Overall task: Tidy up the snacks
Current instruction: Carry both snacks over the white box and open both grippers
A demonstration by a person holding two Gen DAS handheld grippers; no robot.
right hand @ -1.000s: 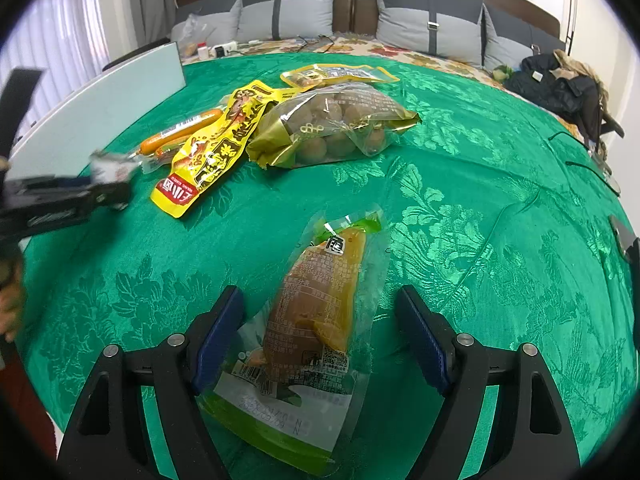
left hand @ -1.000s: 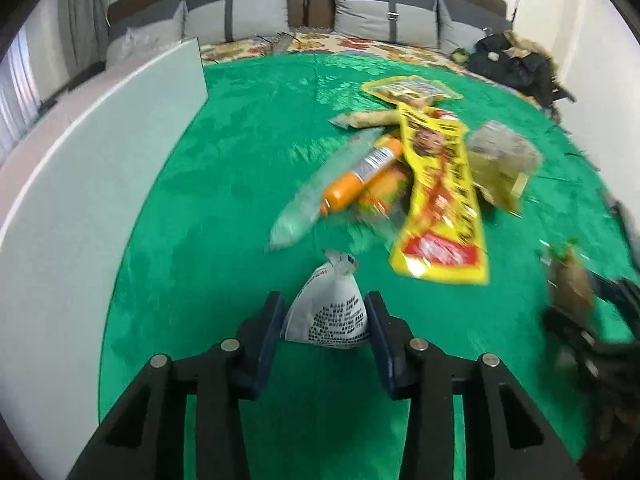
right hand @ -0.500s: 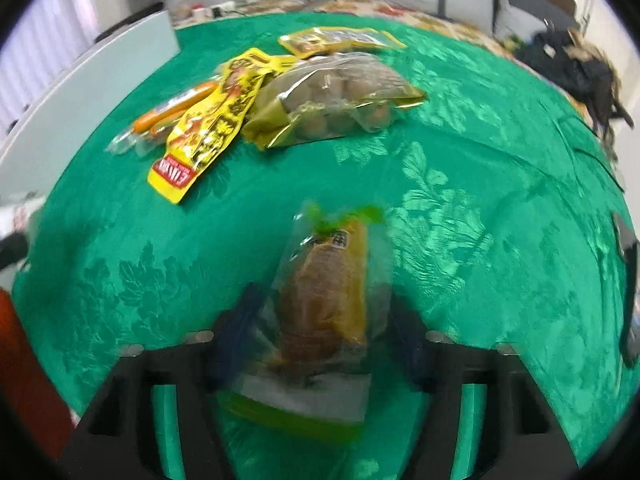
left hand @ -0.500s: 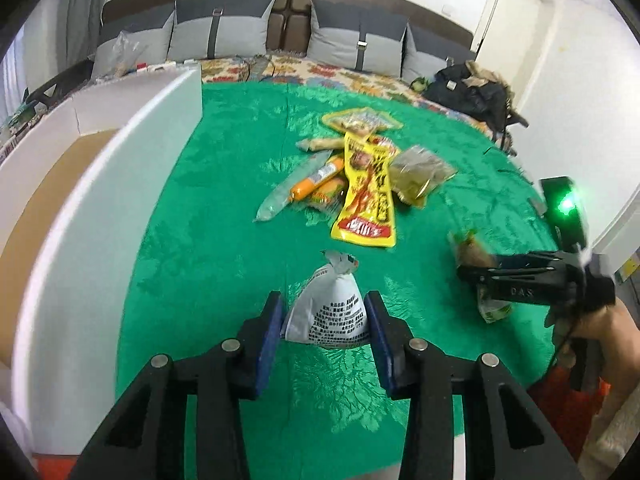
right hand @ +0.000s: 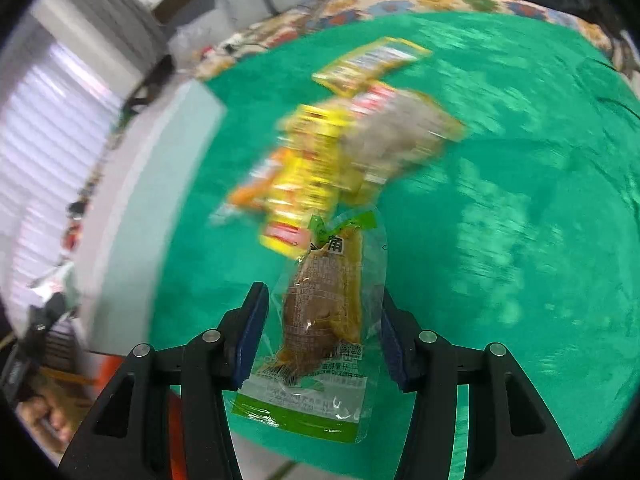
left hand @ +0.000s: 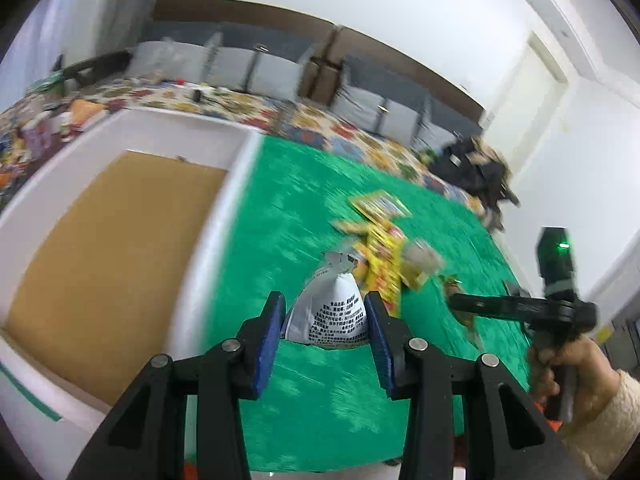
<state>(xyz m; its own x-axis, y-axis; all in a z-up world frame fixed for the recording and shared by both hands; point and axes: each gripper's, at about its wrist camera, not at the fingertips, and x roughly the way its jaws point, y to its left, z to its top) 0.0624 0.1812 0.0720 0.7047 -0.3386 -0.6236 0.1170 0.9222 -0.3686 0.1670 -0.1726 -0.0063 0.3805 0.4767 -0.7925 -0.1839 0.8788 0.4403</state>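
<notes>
Both grippers held snacks: right gripper (right hand: pixel 320 332) had just closed on a clear-wrapped brown snack (right hand: pixel 320 312), lifting it; left gripper (left hand: pixel 325 334) pinched a white pouch (left hand: pixel 330 312), white box (left hand: pixel 208 240) at ten o'clock.

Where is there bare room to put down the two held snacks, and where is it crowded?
The white box at the left shows a bare brown floor. Bare green cloth lies right of the snack pile, and a strip runs between pile and box wall. The pile itself is crowded. The left gripper holds a grey pouch, the right gripper a clear packet.
</notes>
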